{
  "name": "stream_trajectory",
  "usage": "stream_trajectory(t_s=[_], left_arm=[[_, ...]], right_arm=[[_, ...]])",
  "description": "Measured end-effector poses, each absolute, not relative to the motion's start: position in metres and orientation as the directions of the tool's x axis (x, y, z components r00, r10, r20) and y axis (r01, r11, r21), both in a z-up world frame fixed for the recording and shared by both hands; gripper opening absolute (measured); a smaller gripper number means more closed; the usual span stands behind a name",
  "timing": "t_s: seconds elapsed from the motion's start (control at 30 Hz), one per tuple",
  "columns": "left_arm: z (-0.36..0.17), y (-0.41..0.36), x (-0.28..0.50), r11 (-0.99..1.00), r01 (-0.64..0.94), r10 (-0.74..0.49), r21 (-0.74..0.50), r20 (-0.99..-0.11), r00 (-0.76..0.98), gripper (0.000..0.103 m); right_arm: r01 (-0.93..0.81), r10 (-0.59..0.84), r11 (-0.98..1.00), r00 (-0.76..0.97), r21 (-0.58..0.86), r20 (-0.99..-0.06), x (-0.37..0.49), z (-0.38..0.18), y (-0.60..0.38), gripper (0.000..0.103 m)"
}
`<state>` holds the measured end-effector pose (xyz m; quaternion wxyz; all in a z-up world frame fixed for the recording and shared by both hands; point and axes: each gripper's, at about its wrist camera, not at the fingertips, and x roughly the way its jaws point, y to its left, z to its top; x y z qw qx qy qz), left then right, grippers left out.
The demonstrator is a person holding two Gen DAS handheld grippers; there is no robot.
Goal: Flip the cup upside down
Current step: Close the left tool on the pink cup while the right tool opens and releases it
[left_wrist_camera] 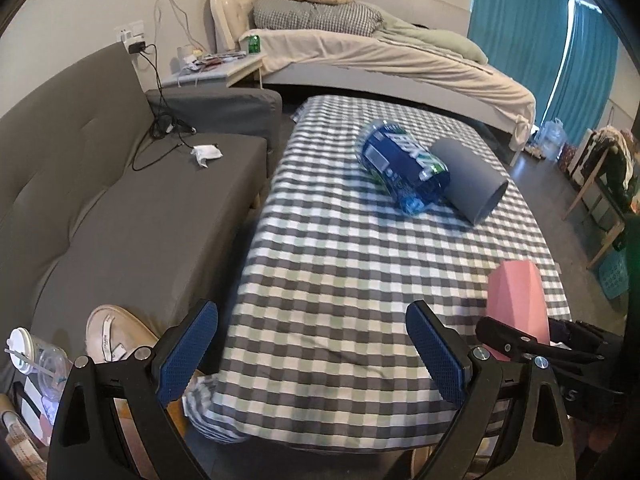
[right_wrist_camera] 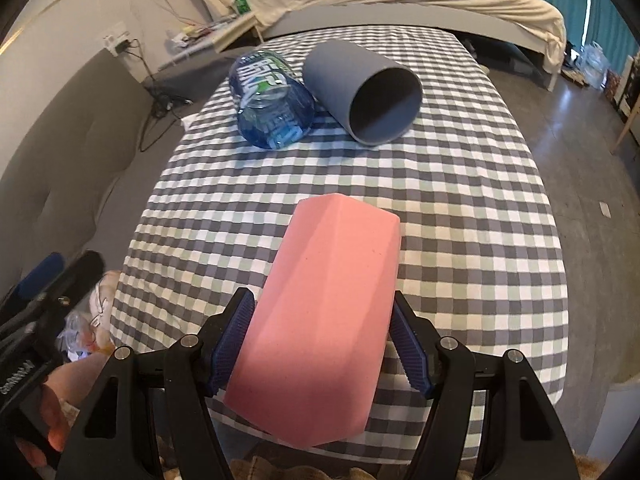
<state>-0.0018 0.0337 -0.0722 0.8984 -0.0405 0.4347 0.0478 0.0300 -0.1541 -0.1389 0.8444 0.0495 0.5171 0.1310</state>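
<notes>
Right claw [right_wrist_camera: 322,344]: clenched on the pink faceted plastic cup [right_wrist_camera: 320,320], blue ribbed pads pressed against two opposite sides near its lower half. The cup is held above the near edge of the counter [right_wrist_camera: 460,208], which is draped in a grey, white and green checked cloth. It leans away from the camera, its far end pointing toward the middle of the counter. Which end is the mouth cannot be told from either view.

Left claw [left_wrist_camera: 312,350]: released, jaws wide apart, nothing between them, hovering over the near left corner of the counter. The cup [left_wrist_camera: 516,304] shows at its right, well apart from its pads.

Further back on the cloth lie a blue clear plastic bottle [right_wrist_camera: 270,100] and a grey cylindrical cup [right_wrist_camera: 360,88], both on their sides and touching each other.

Judgement, step in hand: rotating the held cup before setting it down.
- Roll the wrist steadily; grip sits low, so keep pad pressure firm against slipping on the facets.
- Bring the rim level before lowering.
- Set down on open cloth, short of the bottle.
- Soft cloth may rock the cup; release only once the rim is seated.
</notes>
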Motion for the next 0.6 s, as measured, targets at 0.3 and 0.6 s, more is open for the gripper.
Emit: stream_trajectory(t_s=[0.3,0.6], left_arm=[[-0.069,0.004,0.011,0.995,-0.103,0.065,0.005,-0.801,0.596,0.098],[-0.061,-0.061,0.048,1.000,-0.012,0.016,0.011,-0.832,0.554,0.098]], right_arm=[[-0.199,0.332,0.943,0.532,0.266,-0.779,0.022,-0.092,-0.196,0.082],[-0.153,0.122,0.988,0.661,0.026,-0.741,0.036,-0.061,-0.255,0.082]])
